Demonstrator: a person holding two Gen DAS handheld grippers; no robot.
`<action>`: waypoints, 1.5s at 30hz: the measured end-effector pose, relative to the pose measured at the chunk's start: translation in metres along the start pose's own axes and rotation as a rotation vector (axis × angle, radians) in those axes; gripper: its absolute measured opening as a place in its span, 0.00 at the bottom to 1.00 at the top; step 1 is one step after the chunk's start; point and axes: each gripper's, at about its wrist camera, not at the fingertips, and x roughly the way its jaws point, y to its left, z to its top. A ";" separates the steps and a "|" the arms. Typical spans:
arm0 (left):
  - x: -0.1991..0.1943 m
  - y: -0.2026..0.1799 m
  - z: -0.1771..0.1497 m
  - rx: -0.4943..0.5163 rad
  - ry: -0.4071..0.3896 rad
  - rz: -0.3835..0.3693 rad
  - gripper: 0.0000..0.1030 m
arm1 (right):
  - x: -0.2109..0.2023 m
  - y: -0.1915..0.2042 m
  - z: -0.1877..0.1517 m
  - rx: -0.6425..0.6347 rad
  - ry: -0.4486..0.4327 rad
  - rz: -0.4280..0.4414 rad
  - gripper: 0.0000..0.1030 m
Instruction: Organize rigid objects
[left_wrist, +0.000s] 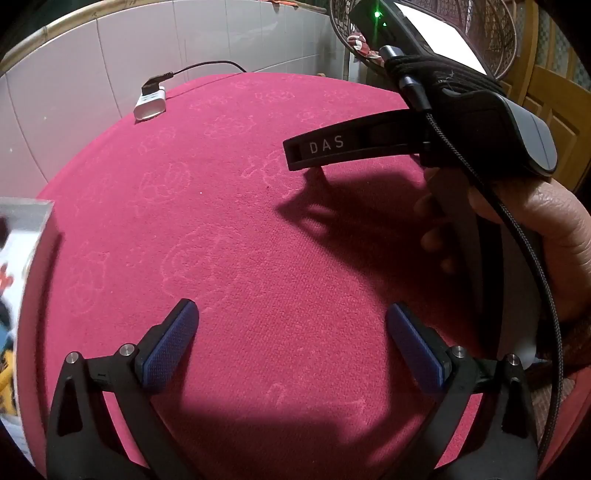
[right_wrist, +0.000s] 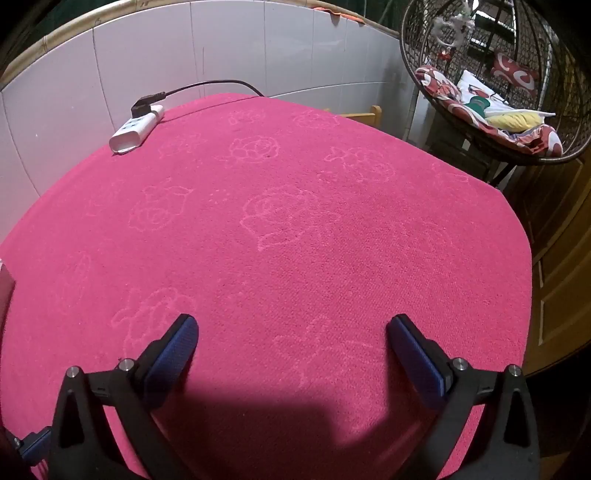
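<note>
- The left gripper (left_wrist: 291, 325) hangs over a pink-red table cloth (left_wrist: 236, 229), and its jaws stand wide apart. Nothing is between the two blue pads (left_wrist: 168, 349); only bare cloth shows there.
- The right gripper (right_wrist: 291, 336) is in the same state: jaws fully spread, blue pads (right_wrist: 171, 356) with only cloth between them, nothing held.
- In the left wrist view, at about 2 o'clock, the right gripper (left_wrist: 424, 147) appears from the side, with a black finger bearing the letters "DAS". A hand (left_wrist: 524, 236) holds its handle, and a braided cable (left_wrist: 517, 236) runs down across that hand.
- A white power strip (right_wrist: 135, 129) lies at about 11 o'clock in both views, near the far edge of the table cloth, with a black plug (right_wrist: 146, 101) and cord going away toward the tiled wall (right_wrist: 240, 48).
- At about 9 o'clock in the left wrist view, a clear box (left_wrist: 26, 236) with colourful items inside is cut by the frame edge. It is blurred, so I cannot tell what the items are. This seems to be where the rigid objects are; none lies on the open cloth near the grippers.
- At 1 o'clock in the right wrist view, a hanging wicker chair (right_wrist: 554, 85) with patterned cushions stands beyond the table.
- The cloth has a faint flower pattern and a dark shadow lies at 6 o'clock.
</note>
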 end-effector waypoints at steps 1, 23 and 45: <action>0.000 0.000 0.000 0.000 0.000 0.000 1.00 | 0.000 0.000 0.000 0.000 0.000 0.000 1.00; 0.000 0.000 0.000 0.000 -0.001 -0.001 1.00 | -0.001 0.004 -0.002 0.000 0.000 0.001 1.00; 0.001 0.001 0.000 0.002 0.001 0.001 1.00 | 0.000 0.000 0.000 -0.001 0.001 0.001 1.00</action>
